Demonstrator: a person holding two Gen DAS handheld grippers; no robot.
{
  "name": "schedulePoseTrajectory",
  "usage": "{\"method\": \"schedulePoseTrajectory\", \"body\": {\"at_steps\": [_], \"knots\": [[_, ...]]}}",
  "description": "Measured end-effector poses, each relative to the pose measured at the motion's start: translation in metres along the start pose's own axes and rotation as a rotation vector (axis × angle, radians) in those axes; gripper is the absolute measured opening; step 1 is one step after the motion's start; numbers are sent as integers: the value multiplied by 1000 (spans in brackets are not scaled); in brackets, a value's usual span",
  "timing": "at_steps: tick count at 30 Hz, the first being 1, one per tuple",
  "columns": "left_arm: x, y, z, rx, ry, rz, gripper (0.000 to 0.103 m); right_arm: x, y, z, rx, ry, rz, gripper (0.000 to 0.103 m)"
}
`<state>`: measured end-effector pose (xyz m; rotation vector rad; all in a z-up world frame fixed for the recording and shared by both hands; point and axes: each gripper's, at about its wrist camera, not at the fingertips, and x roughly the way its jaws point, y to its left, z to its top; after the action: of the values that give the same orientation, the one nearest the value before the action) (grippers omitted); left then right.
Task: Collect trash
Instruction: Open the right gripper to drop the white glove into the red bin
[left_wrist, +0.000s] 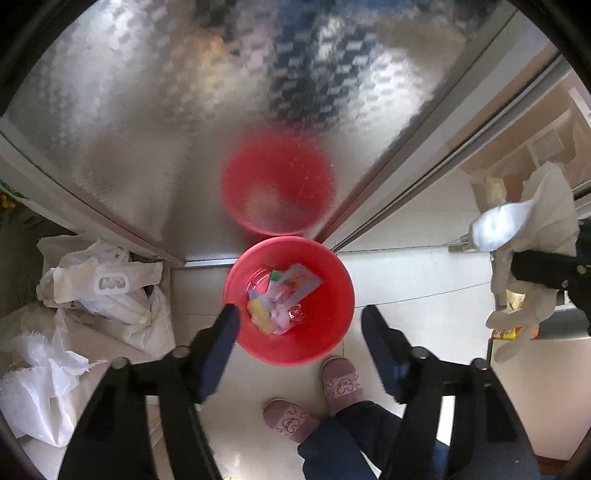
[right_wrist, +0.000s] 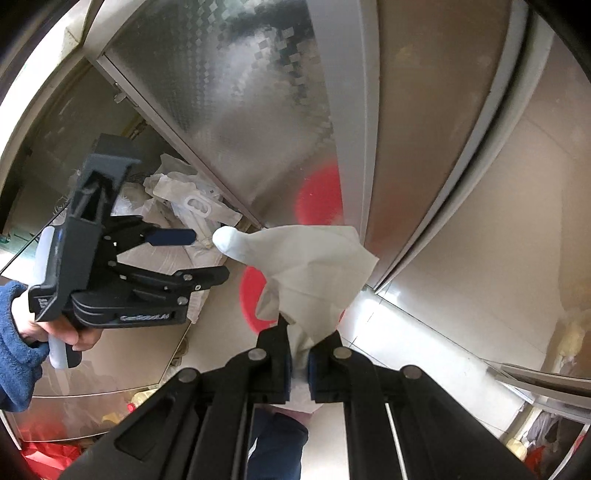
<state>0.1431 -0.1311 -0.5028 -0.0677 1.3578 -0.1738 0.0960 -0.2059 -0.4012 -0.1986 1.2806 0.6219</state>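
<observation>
The floor (left_wrist: 424, 273) is pale glossy tile, and a metal-framed door of patterned frosted glass (left_wrist: 207, 96) rises from it, throwing back a blurred red reflection. At the foot of that door, touching its frame, stands a red plastic bin (left_wrist: 325, 325); inside lie crumpled wrappers (left_wrist: 284, 295) in pink, lilac, yellow and green, heaped toward the middle of the bottom. To the left of the bin, against the door, white plastic bags (left_wrist: 103, 291) are piled on the tile. Below the bin in the left wrist view a person's two pink slippers (left_wrist: 314, 402) rest on the floor just beside it, with dark blue trouser legs above them. The left gripper (left_wrist: 299, 317) hangs over the bin with its jaws spread wide and nothing between them; a hand in a blue fleece sleeve (right_wrist: 14, 354) holds its handle. The right gripper (right_wrist: 298, 363) has its jaws pressed together on a white disposable glove (right_wrist: 314, 269), which fans out beyond the fingertips, above the bin and off to its right side, clear of the rim.
</observation>
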Motion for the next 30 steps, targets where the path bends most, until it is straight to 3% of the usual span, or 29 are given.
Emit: {"method": "schedulePoseTrajectory", "body": {"at_steps": [5, 13, 25, 27, 28, 29, 30], "knots": [[-17, 4, -2, -28, -2, -10, 84, 1, 5, 2, -17, -1, 11, 6], [-37, 14, -15, -42, -8, 50, 103, 9, 11, 8, -66, 29, 35, 6], [-26, 39, -32, -102, 8, 66, 103, 64, 29, 14, -155, 116, 43, 8], [-25, 43, -35, -115, 8, 71, 103, 71, 31, 17, -160, 129, 43, 13], [-25, 45, -36, -122, 6, 71, 103, 73, 32, 18, -167, 135, 34, 24], [-26, 46, -37, -129, 5, 73, 103, 73, 32, 18, -174, 138, 21, 42], [-25, 48, -38, -133, 4, 76, 103, 75, 33, 19, -176, 138, 18, 50]]}}
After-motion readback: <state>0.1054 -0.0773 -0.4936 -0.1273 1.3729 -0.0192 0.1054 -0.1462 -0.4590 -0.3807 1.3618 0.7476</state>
